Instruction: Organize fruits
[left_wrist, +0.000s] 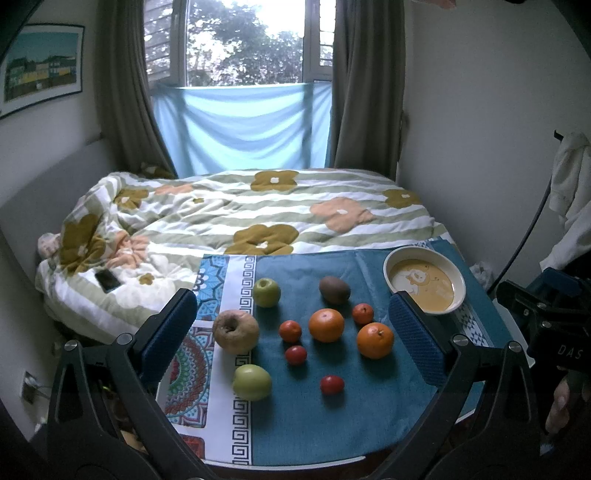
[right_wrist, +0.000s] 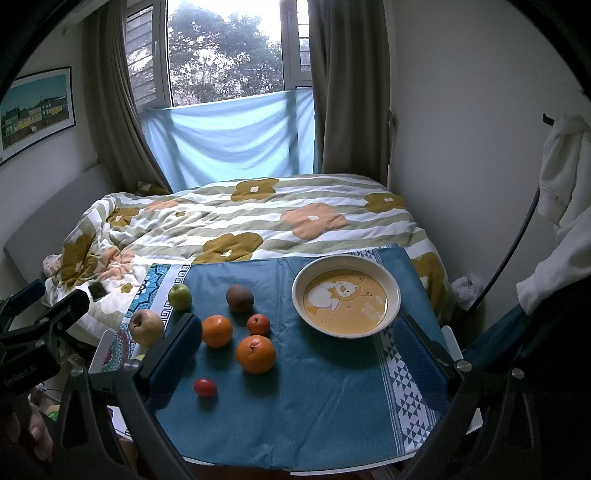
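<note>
Fruit lies loose on a small table under a blue cloth (left_wrist: 332, 424). In the left wrist view I see two oranges (left_wrist: 326, 325) (left_wrist: 375, 340), a kiwi (left_wrist: 334, 290), two green apples (left_wrist: 266, 292) (left_wrist: 252, 382), a wrinkled brownish apple (left_wrist: 235, 331), small mandarins (left_wrist: 290, 331) and red tomatoes (left_wrist: 331, 384). A cream bowl (right_wrist: 391, 288) with a cartoon print stands empty at the back right. My left gripper (left_wrist: 293, 339) hangs open above the fruit, holding nothing. My right gripper (right_wrist: 299, 354) is open too, between the oranges (right_wrist: 255, 353) and the bowl.
A bed with a flowered quilt (left_wrist: 258, 218) lies right behind the table, a phone (left_wrist: 107, 280) on it. A wall and hanging white clothes (right_wrist: 565, 206) are to the right. A hand (right_wrist: 33, 432) grips the other tool at the left edge.
</note>
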